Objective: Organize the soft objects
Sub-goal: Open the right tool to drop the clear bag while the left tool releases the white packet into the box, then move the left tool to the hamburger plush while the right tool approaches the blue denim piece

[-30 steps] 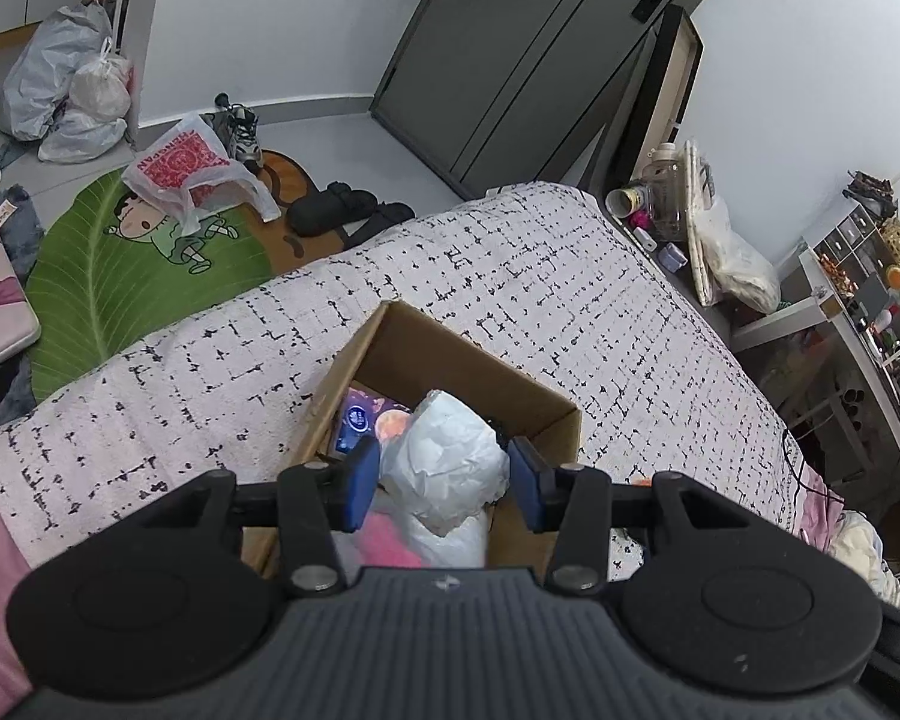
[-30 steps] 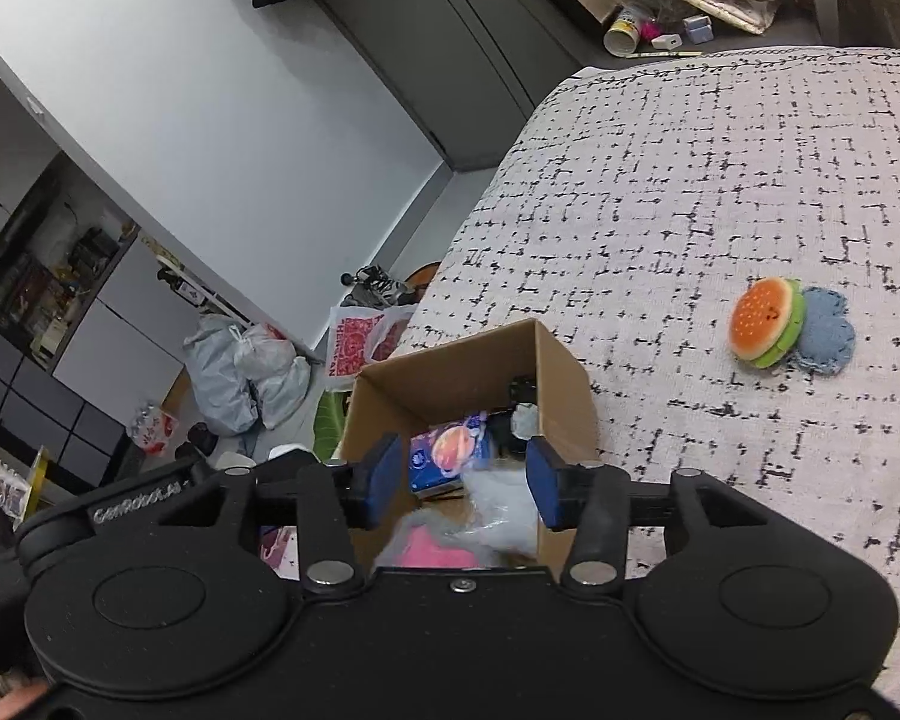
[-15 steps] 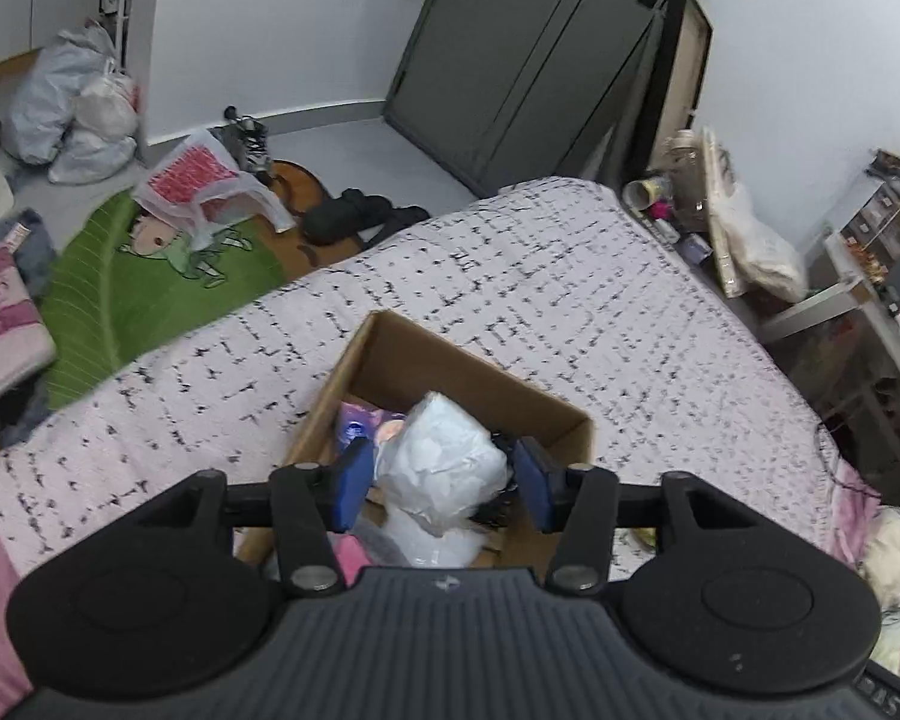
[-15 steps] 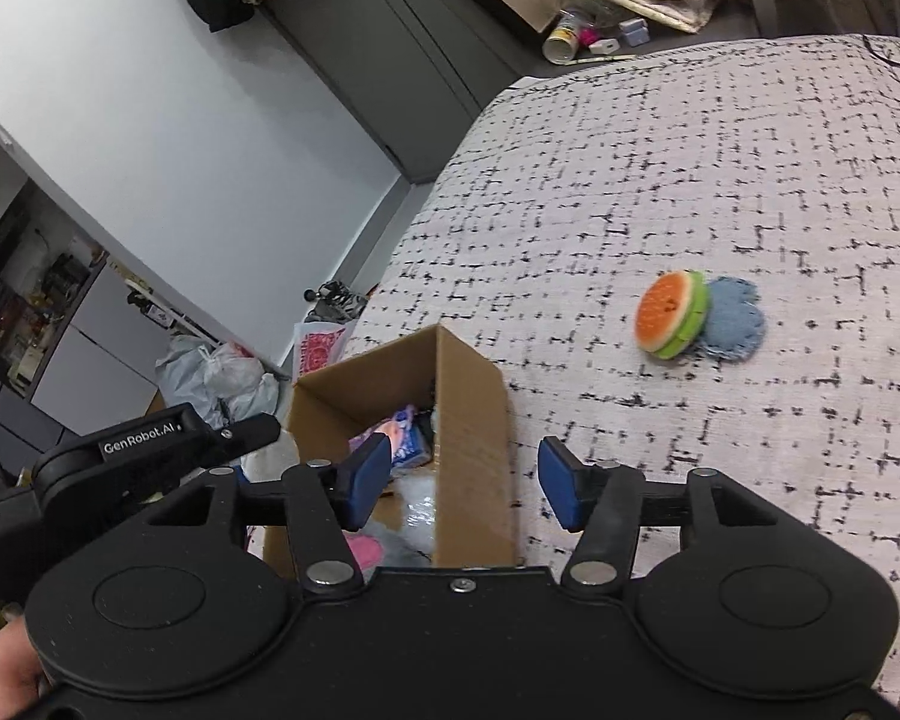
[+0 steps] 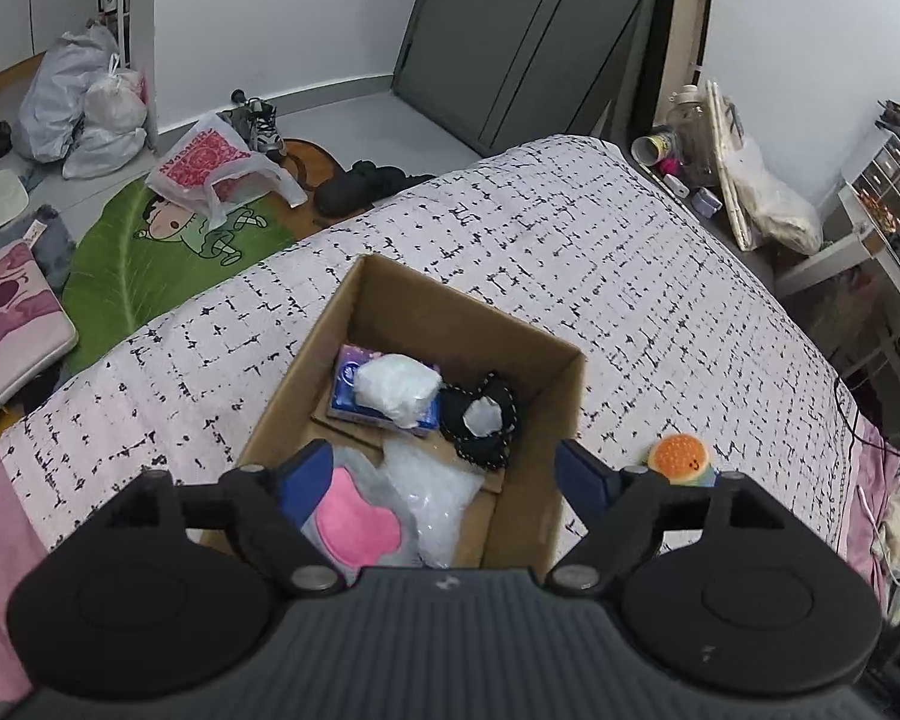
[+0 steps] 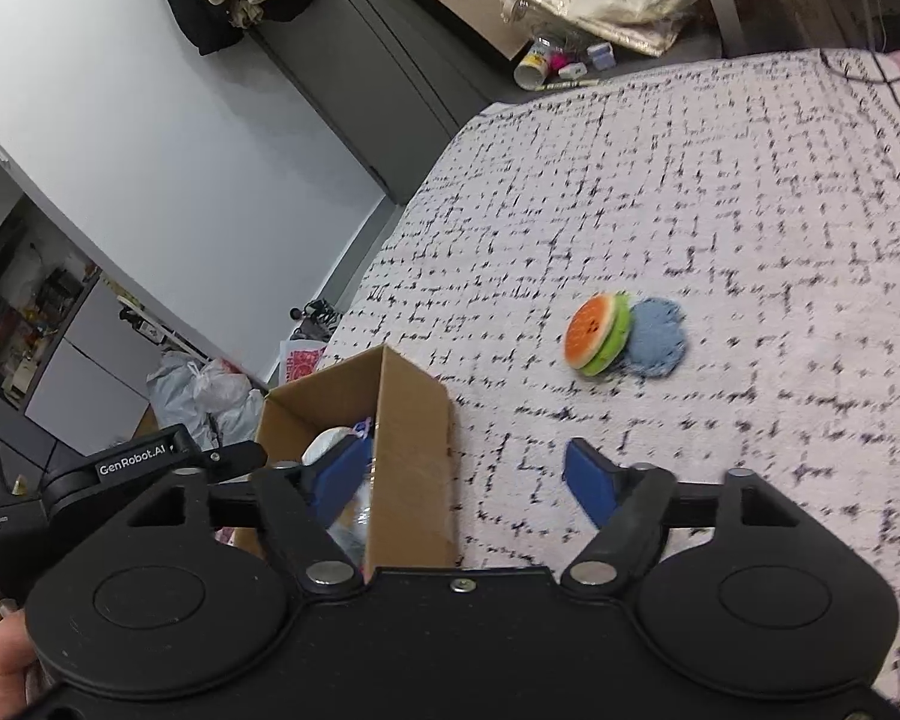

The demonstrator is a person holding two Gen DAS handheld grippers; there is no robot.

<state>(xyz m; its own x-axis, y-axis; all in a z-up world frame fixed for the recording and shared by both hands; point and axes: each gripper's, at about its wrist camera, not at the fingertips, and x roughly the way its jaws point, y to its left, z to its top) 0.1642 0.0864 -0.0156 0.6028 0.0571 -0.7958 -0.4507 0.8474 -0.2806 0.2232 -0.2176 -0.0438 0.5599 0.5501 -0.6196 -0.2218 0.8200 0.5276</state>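
An open cardboard box (image 5: 561, 360) stands on the patterned bed (image 5: 570, 252). In it lie a white soft bundle (image 5: 397, 387) on a blue packet (image 5: 345, 381), a black pouch (image 5: 480, 420), a clear plastic bag (image 5: 435, 495) and a pink item (image 5: 357, 525). My left gripper (image 5: 444, 474) is open and empty above the box. My right gripper (image 6: 462, 480) is open and empty beside the box (image 6: 414, 438), over the bed. A burger-shaped plush (image 6: 597, 333) leans on a blue soft piece (image 6: 657, 339) on the bed beyond it; the plush also shows in the left wrist view (image 5: 678, 459).
The other gripper's body (image 6: 132, 468) is at the left of the right wrist view. On the floor past the bed lie a green leaf rug (image 5: 150, 258), plastic bags (image 5: 84, 102) and shoes (image 5: 360, 186). Clutter stands by the dark wardrobe (image 5: 510, 48).
My left gripper opened and let the white bundle drop into the box. My right gripper swung right, away from the box, toward the burger plush, and opened wider.
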